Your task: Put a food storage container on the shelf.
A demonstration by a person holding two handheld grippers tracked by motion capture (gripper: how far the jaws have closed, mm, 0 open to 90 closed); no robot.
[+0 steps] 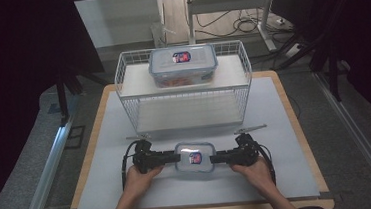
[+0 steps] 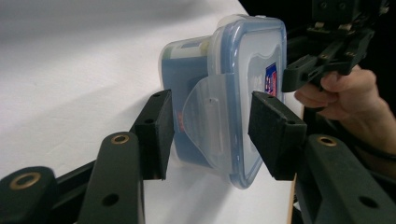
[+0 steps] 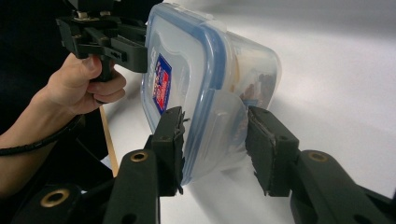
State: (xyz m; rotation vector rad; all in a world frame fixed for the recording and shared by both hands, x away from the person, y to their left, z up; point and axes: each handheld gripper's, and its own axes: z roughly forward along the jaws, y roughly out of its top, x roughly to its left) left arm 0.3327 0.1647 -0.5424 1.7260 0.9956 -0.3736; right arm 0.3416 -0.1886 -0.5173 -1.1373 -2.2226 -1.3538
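Observation:
A small clear food container with a blue-rimmed lid and a red-and-blue label (image 1: 194, 157) lies on the white mat near the front of the table. My left gripper (image 1: 177, 158) is at its left end and my right gripper (image 1: 213, 157) at its right end. In the left gripper view the jaws (image 2: 210, 135) straddle the container (image 2: 224, 84) over its flared latch flap (image 2: 205, 121), standing just off it. In the right gripper view the jaws (image 3: 215, 140) press on the lid and the underside of the container (image 3: 196, 70) at the other flap (image 3: 224, 126).
A white wire shelf rack (image 1: 126, 84) stands behind, with a larger lidded container (image 1: 183, 64) on its upper shelf. Two thin metal pieces (image 1: 249, 128) lie on the mat in front of the rack. The mat (image 1: 285, 126) covers a wooden tabletop.

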